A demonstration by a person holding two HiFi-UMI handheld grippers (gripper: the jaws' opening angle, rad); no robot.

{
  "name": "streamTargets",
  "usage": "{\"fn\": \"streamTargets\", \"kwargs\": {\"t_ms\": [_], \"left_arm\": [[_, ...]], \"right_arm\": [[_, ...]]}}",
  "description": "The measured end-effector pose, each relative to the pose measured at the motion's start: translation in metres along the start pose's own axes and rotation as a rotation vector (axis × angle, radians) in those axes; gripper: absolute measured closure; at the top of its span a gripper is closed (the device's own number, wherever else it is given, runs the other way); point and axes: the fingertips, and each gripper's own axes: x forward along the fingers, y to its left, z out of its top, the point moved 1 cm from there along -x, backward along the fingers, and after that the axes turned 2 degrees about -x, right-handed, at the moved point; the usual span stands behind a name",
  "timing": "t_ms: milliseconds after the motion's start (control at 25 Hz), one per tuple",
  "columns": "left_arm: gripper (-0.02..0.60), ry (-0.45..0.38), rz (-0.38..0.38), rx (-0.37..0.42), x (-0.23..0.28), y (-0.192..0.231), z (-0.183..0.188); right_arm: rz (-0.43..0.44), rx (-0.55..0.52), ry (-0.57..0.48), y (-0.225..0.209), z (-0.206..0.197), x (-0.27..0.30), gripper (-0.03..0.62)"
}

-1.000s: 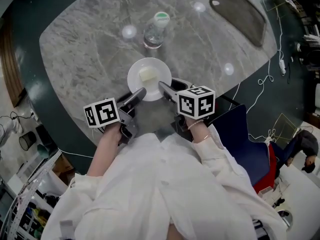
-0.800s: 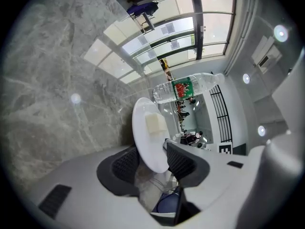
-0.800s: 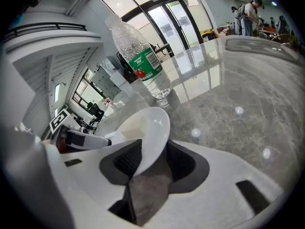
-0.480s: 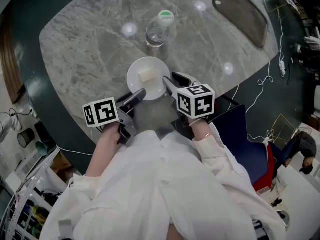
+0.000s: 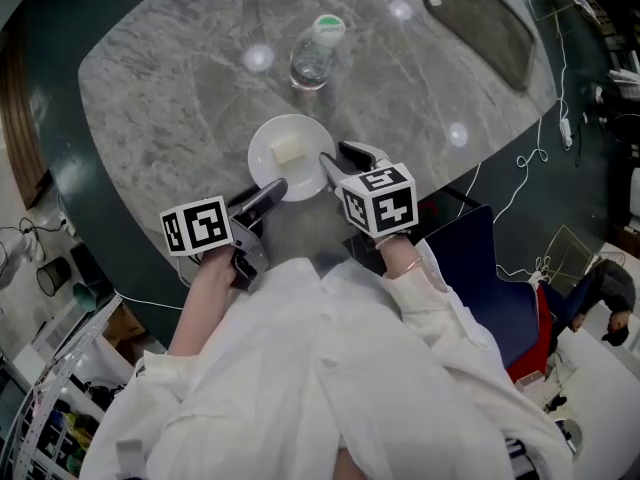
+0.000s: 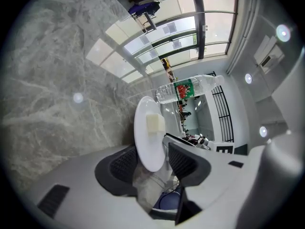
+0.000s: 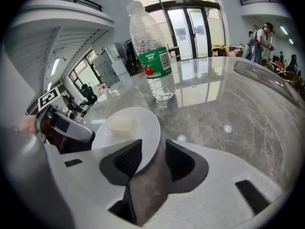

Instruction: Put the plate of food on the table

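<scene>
A white plate [image 5: 290,158] with a pale block of food [image 5: 287,149] lies on the grey marble table [image 5: 170,88], near its front edge. My left gripper [image 5: 270,190] reaches it from the near left, and its jaws have just been opening. The plate's rim [image 6: 147,137] stands between them with a gap beside it. My right gripper [image 5: 340,156] comes in from the near right, its jaws also just opened, and the rim [image 7: 138,128] sits loosely between its pads.
A clear water bottle [image 5: 313,53] with a green label stands just beyond the plate. A dark oblong tray [image 5: 480,23] lies at the table's far right. A blue chair [image 5: 490,288] stands close at the right, with cables on the floor behind it.
Both grippers' jaws have spread wider around the plate's rim. The right gripper has rolled and shifted slightly left. The plate sits a little further left.
</scene>
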Motion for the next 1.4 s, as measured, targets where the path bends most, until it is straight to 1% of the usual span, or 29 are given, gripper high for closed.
{"fn": "streamTargets", "kwargs": {"t_ms": [80, 160, 280, 400, 600, 760, 880, 1120, 1240, 1400], "left_arm": [[0.387, 0.004, 0.003, 0.002, 0.000, 0.000, -0.001], [0.383, 0.011, 0.006, 0.008, -0.002, 0.001, -0.003], [0.377, 0.027, 0.012, 0.019, -0.005, 0.001, -0.008], [0.374, 0.026, 0.022, 0.021, -0.008, 0.003, -0.010], [0.374, 0.006, 0.036, 0.024, -0.017, 0.005, -0.010], [0.374, -0.037, 0.040, 0.021, -0.024, 0.005, -0.007], [0.374, -0.058, 0.032, 0.003, -0.032, 0.002, -0.012], [0.379, -0.079, -0.012, 0.004, -0.041, -0.006, -0.009], [0.391, -0.076, -0.023, 0.013, -0.041, -0.011, -0.013], [0.402, -0.098, -0.019, 0.058, -0.042, -0.021, -0.018]], "right_arm": [[-0.028, -0.065, 0.013, 0.001, -0.003, 0.002, 0.459], [-0.046, -0.101, 0.022, 0.002, -0.003, 0.003, 0.459], [-0.047, -0.099, 0.029, 0.002, -0.003, 0.003, 0.459], [-0.044, -0.087, 0.015, 0.000, -0.003, 0.002, 0.459], [-0.043, -0.062, -0.016, 0.000, -0.003, 0.001, 0.459], [-0.051, -0.068, -0.019, -0.001, -0.002, 0.003, 0.459], [-0.057, -0.081, 0.001, 0.002, -0.004, 0.003, 0.459], [-0.079, -0.098, 0.019, 0.002, -0.001, -0.001, 0.459], [-0.060, -0.116, 0.011, 0.008, 0.000, -0.009, 0.459], [-0.011, -0.143, -0.030, 0.019, 0.004, -0.025, 0.459]]}}
